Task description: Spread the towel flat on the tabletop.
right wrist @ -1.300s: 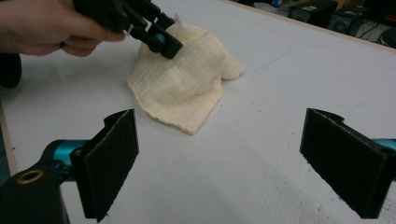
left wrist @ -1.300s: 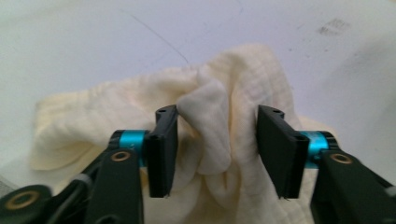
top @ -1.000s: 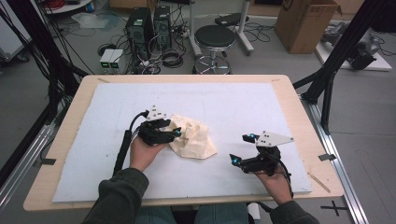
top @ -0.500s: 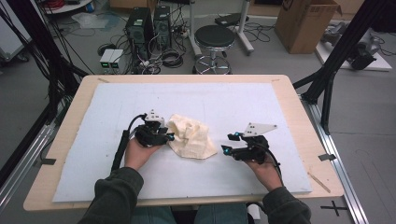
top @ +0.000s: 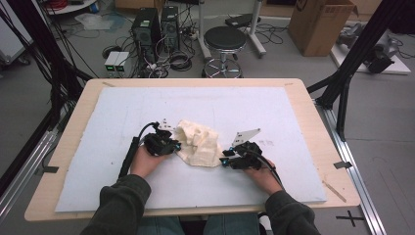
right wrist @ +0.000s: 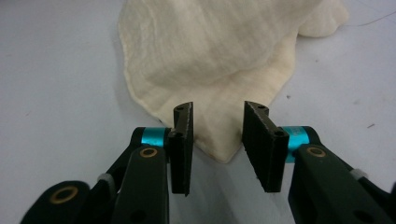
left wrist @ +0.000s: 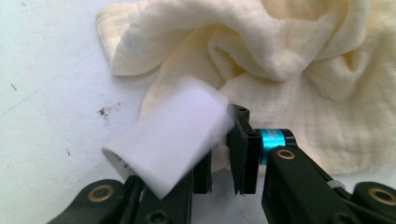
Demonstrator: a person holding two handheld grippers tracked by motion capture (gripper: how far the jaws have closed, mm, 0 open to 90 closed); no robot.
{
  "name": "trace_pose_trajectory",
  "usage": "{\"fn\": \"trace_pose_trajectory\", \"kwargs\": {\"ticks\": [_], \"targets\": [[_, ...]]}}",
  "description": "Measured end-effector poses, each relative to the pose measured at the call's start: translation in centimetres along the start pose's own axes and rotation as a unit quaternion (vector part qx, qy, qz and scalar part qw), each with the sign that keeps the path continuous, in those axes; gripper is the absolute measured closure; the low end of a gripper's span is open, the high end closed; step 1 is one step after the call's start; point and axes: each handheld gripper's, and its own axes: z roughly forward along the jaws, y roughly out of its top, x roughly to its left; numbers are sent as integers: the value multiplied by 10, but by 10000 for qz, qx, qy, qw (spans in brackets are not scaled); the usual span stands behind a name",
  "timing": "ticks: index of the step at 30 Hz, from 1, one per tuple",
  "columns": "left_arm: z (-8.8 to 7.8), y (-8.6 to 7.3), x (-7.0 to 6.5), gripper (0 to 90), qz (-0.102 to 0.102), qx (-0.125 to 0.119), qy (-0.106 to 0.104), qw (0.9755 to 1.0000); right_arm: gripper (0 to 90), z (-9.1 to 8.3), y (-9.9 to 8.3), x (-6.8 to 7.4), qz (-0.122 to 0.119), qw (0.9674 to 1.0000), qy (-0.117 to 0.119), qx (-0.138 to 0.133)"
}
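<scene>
While both claws close in, the crumpled cloth [top: 198,143] lies lengthwise between them, left claw [left wrist: 219,158] nearly pinching its edge, right claw [right wrist: 217,133] half open astride a corner.

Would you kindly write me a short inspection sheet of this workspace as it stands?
Surface: pale blue mat on a wooden table; a few small dark specks.
Job's things: crumpled cream cloth near the mat's middle.
Clutter: nothing seen on the mat.
Grippers: left gripper at the cloth's left edge, jaws just closing to a narrow gap, a white tag over one jaw; right gripper at the cloth's right corner, jaws just closing, not yet pinching.
Cables: one trails from each gripper; tangled cables on the floor.
Surroundings: black stool, computer towers, cardboard box, black frame legs.
</scene>
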Motion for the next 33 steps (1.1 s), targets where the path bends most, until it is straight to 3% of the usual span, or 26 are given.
{"fn": "trace_pose_trajectory", "kwargs": {"ticks": [9, 15, 18, 21, 26, 33], "targets": [[-1, 0, -4, 858, 113, -5, 43, 9999, 813, 0, -1, -6, 148, 9999, 46, -60], [-14, -4, -11, 862, 362, 19, 76, 9993, 827, -6, -1, -4, 143, 9999, 51, -48], [-27, -7, -19, 862, 447, -144, 70, 9989, 828, -12, -1, -1, 137, 9998, 45, -96], [-45, -18, -29, 862, 577, -244, 96, 9980, 827, -25, -2, 7, 100, 9997, 36, -214], [-62, -32, -38, 862, 554, -372, 61, 9978, 826, -40, -2, 26, -73, 9997, 41, -215], [-91, -56, -65, 861, 746, -520, 83, 9958, 821, -53, -5, 54, -235, 9995, 131, -175]]}}
